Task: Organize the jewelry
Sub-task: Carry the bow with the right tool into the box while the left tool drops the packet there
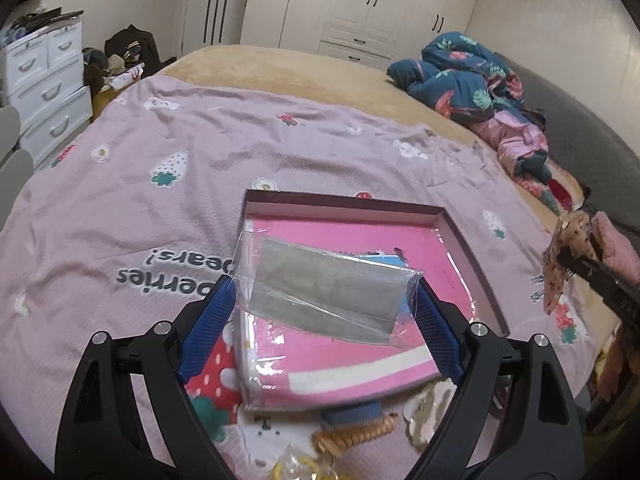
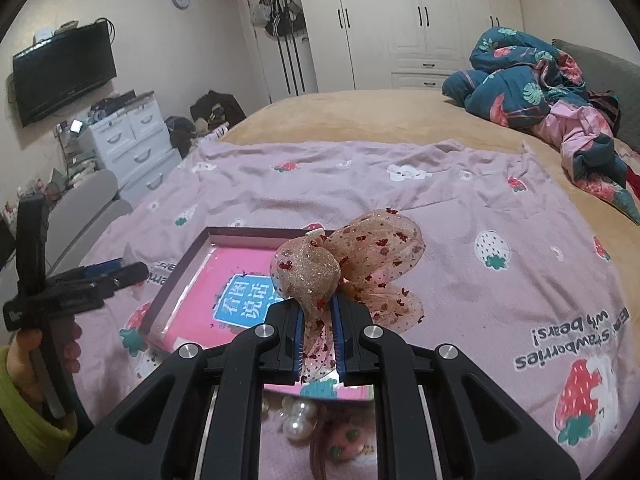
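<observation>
An open box with a pink lining (image 1: 472, 248) lies on the pink strawberry blanket; it also shows in the right wrist view (image 2: 176, 276). My left gripper (image 1: 324, 300) holds a clear plastic packet with a grey card (image 1: 320, 292) between its blue pads, above the box. My right gripper (image 2: 318, 320) is shut on a sheer peach hair bow with red specks (image 2: 352, 268), held above the box's near right corner. The bow and right gripper show at the right edge of the left wrist view (image 1: 568, 256). The left gripper appears at the left of the right wrist view (image 2: 100, 276).
Near the box's front edge lie a coiled orange hair tie (image 1: 352, 436), yellow hair ties (image 1: 296, 468), a pearl clip (image 2: 298, 420) and a strawberry hair piece (image 2: 344, 440). A crumpled blue floral duvet (image 1: 460, 76) lies at the far right. White drawers (image 1: 44, 92) stand left of the bed.
</observation>
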A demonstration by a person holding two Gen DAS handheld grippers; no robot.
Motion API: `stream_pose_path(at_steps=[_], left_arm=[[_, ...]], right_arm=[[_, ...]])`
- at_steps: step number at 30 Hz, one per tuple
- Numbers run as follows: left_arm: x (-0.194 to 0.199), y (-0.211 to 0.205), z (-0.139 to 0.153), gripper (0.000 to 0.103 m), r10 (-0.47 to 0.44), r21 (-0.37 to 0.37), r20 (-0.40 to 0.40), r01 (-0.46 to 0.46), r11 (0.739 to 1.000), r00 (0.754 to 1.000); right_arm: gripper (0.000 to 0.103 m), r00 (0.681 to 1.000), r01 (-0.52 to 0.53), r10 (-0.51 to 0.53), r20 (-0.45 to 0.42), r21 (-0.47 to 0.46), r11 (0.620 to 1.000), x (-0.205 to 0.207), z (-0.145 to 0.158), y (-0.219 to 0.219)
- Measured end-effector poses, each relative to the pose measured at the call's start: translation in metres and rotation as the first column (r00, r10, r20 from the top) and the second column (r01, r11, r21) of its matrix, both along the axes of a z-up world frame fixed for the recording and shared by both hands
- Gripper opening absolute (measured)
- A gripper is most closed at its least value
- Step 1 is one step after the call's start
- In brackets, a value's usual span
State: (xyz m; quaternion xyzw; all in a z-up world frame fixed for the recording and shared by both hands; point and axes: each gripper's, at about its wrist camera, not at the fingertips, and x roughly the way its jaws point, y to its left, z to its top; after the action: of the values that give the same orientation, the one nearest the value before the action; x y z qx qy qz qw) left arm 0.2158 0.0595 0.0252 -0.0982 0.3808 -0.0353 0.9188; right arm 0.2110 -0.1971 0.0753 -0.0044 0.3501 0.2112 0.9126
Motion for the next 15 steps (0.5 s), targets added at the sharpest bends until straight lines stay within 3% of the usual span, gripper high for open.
stream_pose_path(at_steps=[15], left_arm=[[0.026,-0.023,-0.050,0.080,-0.055,0.091,-0.118,0.066,0.994,0.992]], right_arm=[[0.011,0.986,-0.046,0.019,-0.166,-0.166,0.985,0.033,-0.065,0.037]])
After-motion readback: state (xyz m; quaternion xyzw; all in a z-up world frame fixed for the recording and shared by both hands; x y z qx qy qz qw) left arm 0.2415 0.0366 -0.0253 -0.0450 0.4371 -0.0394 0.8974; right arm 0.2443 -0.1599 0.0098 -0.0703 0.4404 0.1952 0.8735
